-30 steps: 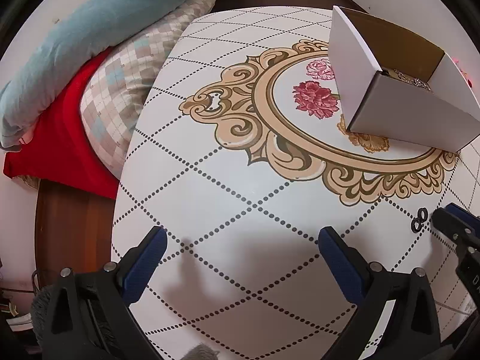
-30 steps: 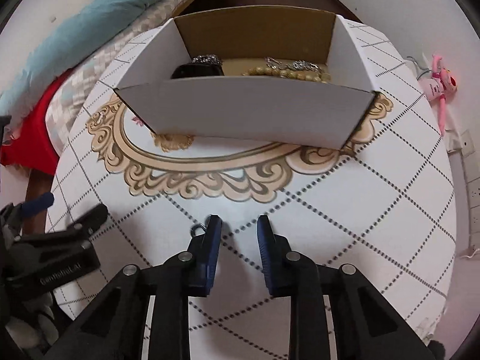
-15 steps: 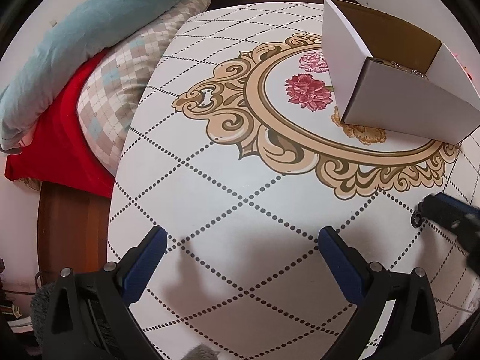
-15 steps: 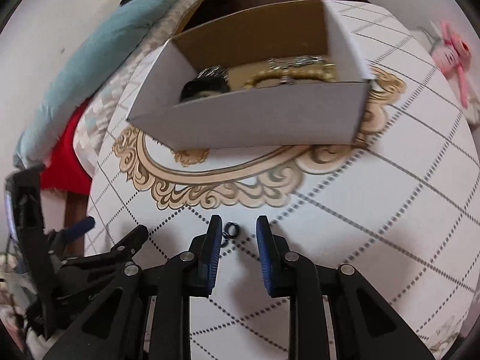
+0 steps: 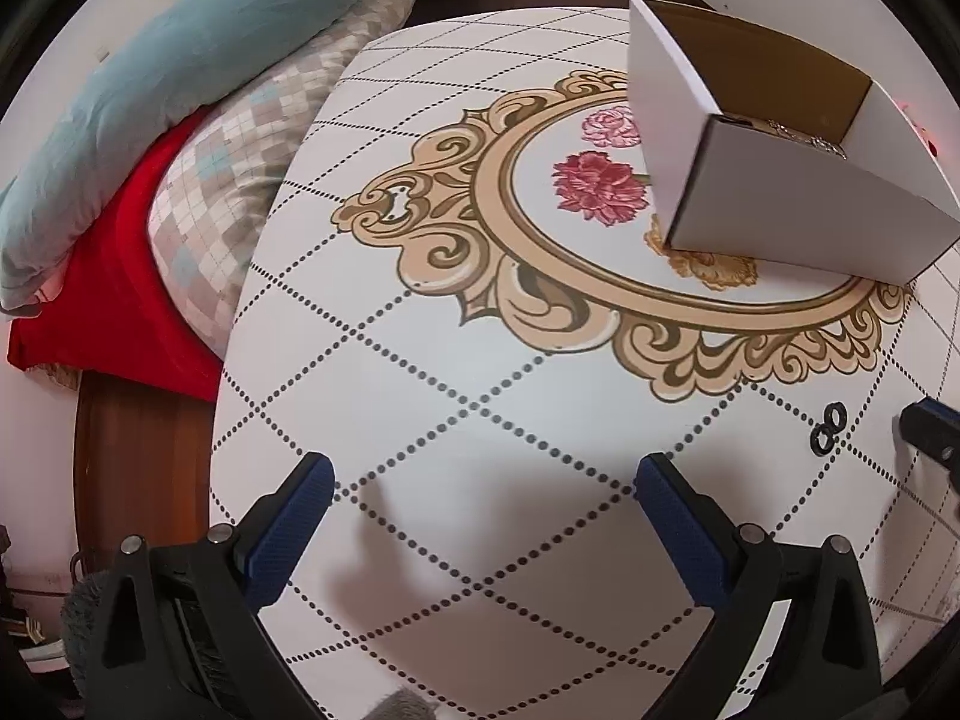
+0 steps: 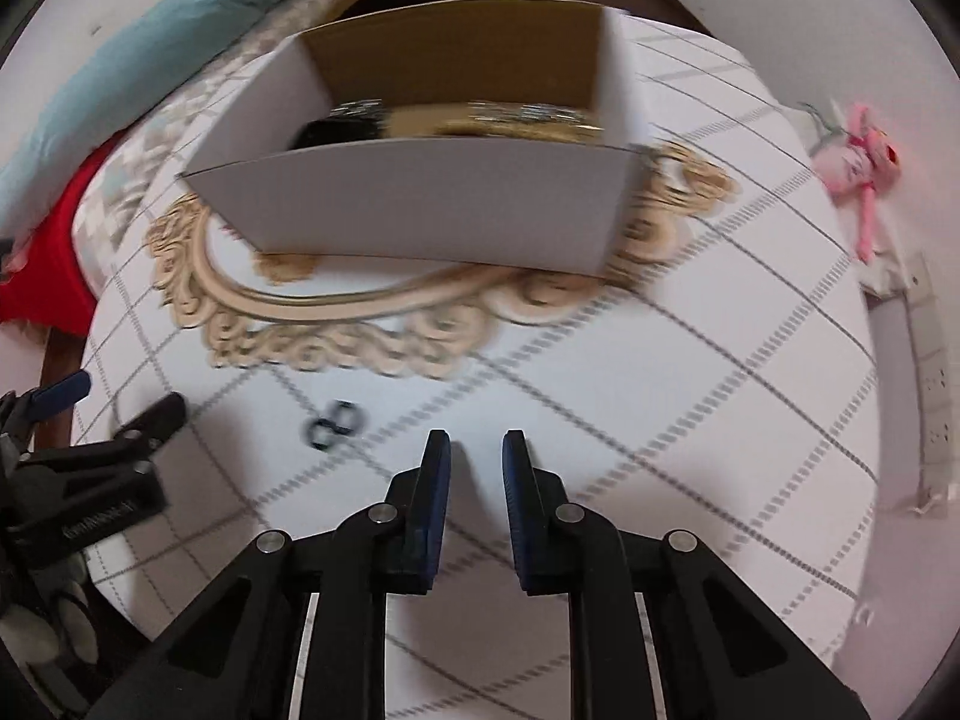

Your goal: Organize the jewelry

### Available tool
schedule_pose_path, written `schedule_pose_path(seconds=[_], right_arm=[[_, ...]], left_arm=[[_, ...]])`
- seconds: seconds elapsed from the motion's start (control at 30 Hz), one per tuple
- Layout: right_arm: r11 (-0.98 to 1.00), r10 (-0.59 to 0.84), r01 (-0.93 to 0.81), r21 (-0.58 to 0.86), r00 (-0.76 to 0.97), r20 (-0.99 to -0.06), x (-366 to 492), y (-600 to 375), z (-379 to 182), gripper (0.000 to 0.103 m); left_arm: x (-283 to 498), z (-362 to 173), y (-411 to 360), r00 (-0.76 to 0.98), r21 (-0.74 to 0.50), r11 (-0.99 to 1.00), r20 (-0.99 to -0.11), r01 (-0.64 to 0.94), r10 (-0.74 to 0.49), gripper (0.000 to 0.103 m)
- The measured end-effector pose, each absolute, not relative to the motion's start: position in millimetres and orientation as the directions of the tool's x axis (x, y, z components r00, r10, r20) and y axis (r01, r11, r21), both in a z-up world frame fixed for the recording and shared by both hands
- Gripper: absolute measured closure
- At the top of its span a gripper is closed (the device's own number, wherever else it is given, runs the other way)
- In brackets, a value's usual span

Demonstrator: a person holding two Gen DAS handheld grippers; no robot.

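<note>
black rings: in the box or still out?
Out. The black rings lie on the table, short of the box.

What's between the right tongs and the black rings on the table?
Nothing visible. The pair of small black rings lies on bare patterned tabletop, left of and slightly beyond the right tongs. The tongs are closing with nothing between them. The white cardboard box sits farther back.

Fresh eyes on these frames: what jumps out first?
The open white cardboard box at the far side of the white patterned table, jewelry heaped inside. Next, the pair of small black rings lying loose on the table, just left of the right gripper, whose empty jaws are closing. The left gripper is open.
</note>
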State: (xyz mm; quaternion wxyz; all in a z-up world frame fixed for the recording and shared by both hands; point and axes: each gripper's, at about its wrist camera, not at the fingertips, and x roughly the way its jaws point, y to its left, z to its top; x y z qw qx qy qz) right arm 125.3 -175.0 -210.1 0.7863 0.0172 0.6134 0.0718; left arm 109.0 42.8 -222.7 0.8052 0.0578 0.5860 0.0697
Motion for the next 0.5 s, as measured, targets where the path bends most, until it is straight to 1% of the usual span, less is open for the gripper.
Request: schedule_pose_path(seconds=[0.03, 0.07, 0.1, 0.2, 0.37, 0.5], right_arm=[[0.981, 0.194, -0.076, 0.181, 0.249, -0.949, 124, -183, -208, 0.085], [0.974, 0.225, -0.064, 0.216, 0.26, -0.939, 124, -186, -205, 0.085], [0.967, 0.256, -0.062, 0.248, 0.271, -0.928, 125, -185, -203, 0.082], [0.944, 0.329, -0.083, 0.318, 0.276, -0.903, 127, -172, -199, 0.082], [0.956, 0.285, -0.141, 0.255, 0.263, -0.922, 130, -130, -208, 0.082], [0.974, 0.175, -0.188, 0.123, 0.289, -0.941, 124, -104, -212, 0.082]], left_arm=[[109, -223, 42, 0.305, 0.184, 0.982, -0.933, -0.044, 0.189, 0.0], [109, -223, 41, 0.306, 0.194, 0.98, -0.931, -0.046, 0.199, 0.0], [108, -224, 41, 0.306, 0.204, 0.978, -0.929, -0.051, 0.209, 0.0], [107, -224, 43, 0.308, 0.21, 0.976, -0.926, -0.065, 0.22, 0.0], [107, -223, 53, 0.306, 0.235, 0.968, -0.919, -0.083, 0.249, 0.0], [105, -224, 63, 0.302, 0.232, 0.967, -0.919, -0.104, 0.253, 0.0]])
